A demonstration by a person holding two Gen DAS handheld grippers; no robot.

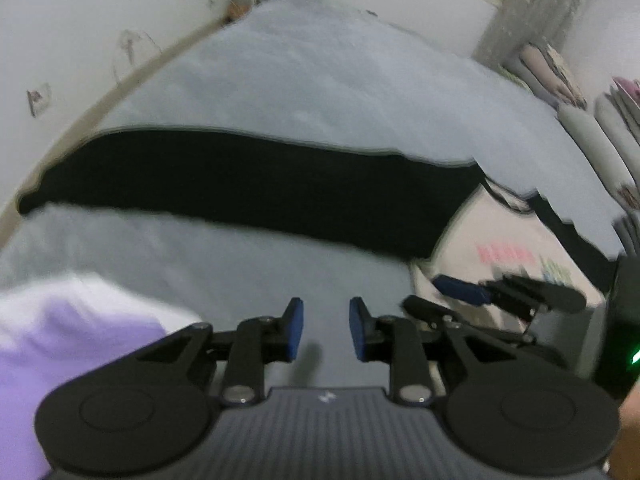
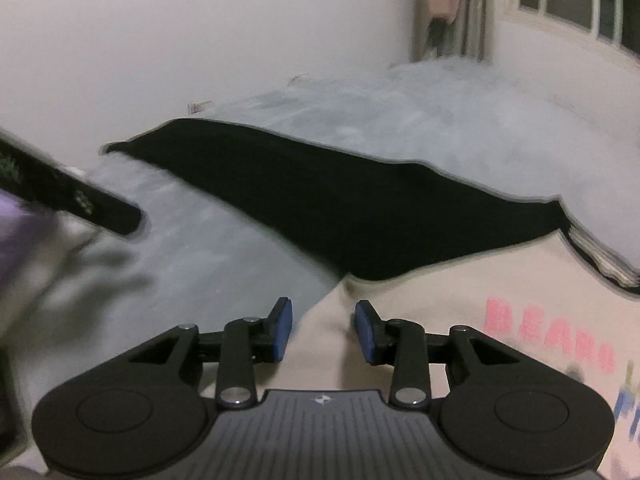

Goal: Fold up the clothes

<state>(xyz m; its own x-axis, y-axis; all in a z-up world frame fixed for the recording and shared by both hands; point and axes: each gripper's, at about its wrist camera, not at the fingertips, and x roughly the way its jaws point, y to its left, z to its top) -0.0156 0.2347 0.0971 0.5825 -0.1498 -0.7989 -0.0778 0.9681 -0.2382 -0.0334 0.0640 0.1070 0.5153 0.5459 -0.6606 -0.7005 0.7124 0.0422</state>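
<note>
Bed (image 1: 320, 80), pale grey cover, carries everything. Black garment (image 1: 240, 184) lies flat across it, well ahead of both tongs. Cream printed shirt (image 2: 460, 300) overlaps its near right end, directly under the right tongs (image 2: 323, 330). Lilac cloth (image 1: 60, 340) near left. Left tongs (image 1: 326, 328) over bare cover. Both spread, holding nothing. Judged step: reach-in before a grasp; next, pinch a shirt edge.
</note>
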